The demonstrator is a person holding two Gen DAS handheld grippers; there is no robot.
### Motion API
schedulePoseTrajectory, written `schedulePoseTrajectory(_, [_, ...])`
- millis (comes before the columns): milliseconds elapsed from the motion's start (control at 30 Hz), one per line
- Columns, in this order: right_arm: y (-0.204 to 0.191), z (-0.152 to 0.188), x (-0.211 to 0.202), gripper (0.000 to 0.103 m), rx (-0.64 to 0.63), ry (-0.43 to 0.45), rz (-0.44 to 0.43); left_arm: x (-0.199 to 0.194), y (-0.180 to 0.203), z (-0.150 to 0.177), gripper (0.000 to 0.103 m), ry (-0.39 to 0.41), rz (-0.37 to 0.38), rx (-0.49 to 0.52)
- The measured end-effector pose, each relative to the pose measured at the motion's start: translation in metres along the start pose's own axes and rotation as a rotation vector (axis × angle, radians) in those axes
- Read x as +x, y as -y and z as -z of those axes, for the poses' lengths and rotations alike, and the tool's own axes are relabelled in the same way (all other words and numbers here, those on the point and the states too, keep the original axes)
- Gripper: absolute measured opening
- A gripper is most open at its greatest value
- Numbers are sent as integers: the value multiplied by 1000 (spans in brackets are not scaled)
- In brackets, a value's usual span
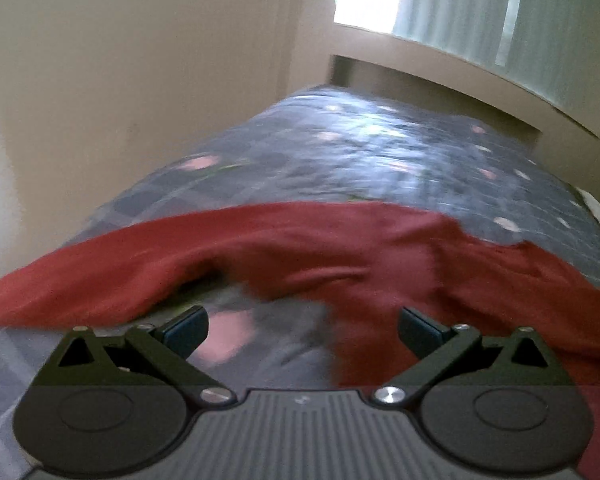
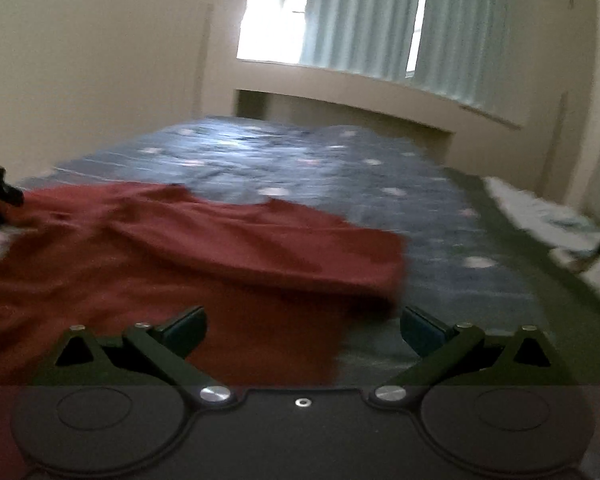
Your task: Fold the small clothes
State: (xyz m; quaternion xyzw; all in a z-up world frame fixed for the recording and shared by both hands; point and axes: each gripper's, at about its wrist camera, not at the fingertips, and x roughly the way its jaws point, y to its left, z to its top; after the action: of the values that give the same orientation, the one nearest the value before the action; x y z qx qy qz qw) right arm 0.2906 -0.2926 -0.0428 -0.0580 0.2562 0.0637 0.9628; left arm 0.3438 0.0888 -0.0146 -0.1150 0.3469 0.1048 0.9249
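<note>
1. Left wrist view: your left gripper [image 1: 303, 330] hangs low over the bed, its two black fingers spread wide apart with nothing between them.
2. The red garment [image 1: 340, 256] is soft, matte cloth, rumpled into shallow folds. It lies across the bedspread [image 1: 380, 148] just beyond your fingertips, and part of it runs down under the right-hand finger [image 1: 420, 330].
3. Between the fingers, near the garment's lower edge, bare bedspread shows: a smooth, slightly glossy blue-grey cover with a checked pattern and pale pink blotches.
4. Right wrist view: your right gripper [image 2: 303, 330] is likewise spread wide and holds nothing. The garment [image 2: 204, 248] lies flat and creased ahead of it, reaching under the left-hand finger [image 2: 186, 330]; its right edge ends in a blunt, squarish corner on the bedspread [image 2: 380, 184].
5. At the far left of the garment, a blurred black shape [image 2: 4, 194] touches the cloth; you cannot tell from this view what it is.
6. Beyond the garment, pleated pale curtains [image 2: 364, 16] hang over a bright window [image 2: 272, 12].
7. Right of the garment, past a dark green border, lies crumpled white fabric [image 2: 548, 216].
</note>
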Motion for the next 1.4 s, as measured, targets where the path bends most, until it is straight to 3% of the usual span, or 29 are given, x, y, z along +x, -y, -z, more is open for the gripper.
schedulePoseTrajectory(133, [-38, 3, -5, 102, -20, -6, -68, -4, -73, 8, 103, -16, -73, -167])
schedulePoseTrajectory(300, [-72, 9, 2, 102, -42, -34, -82, 2, -153, 23, 103, -17, -53, -476])
schedulePoseTrajectory(400, [-84, 16, 7, 102, -41, -61, -89, 4, -179, 28, 103, 47, -33, -613])
schedulePoseTrajectory(500, [-94, 22, 12, 102, -67, -86, -74, 6, -193, 27, 102, 110, -63, -713])
schedulePoseTrajectory(700, [-96, 26, 14, 102, -81, -103, -70, 9, -215, 25, 68, 184, -221, -880])
schedulePoseTrajectory(767, [-95, 26, 16, 102, -71, -112, -69, 12, -221, 24, 42, 182, -259, -892])
schedulePoseTrajectory(933, [-92, 28, 20, 102, -55, -124, -72, 27, -231, 18, 8, 187, -295, -889])
schedulePoseTrajectory(1033, [-92, 28, 20, 102, -50, -123, -75, 24, -238, 12, 4, 243, -303, -855])
schedulePoseTrajectory(1167, [-88, 28, 19, 102, -30, -115, -84, 22, -222, -34, 4, 362, -278, -725])
schedulePoseTrajectory(1300, [-81, 28, 17, 102, 18, -104, -98, 16, -189, -96, 4, 476, -167, -557])
schedulePoseTrajectory(1400, [-72, 26, 15, 102, 66, -95, -112, 10, -143, -140, 4, 551, -51, -386])
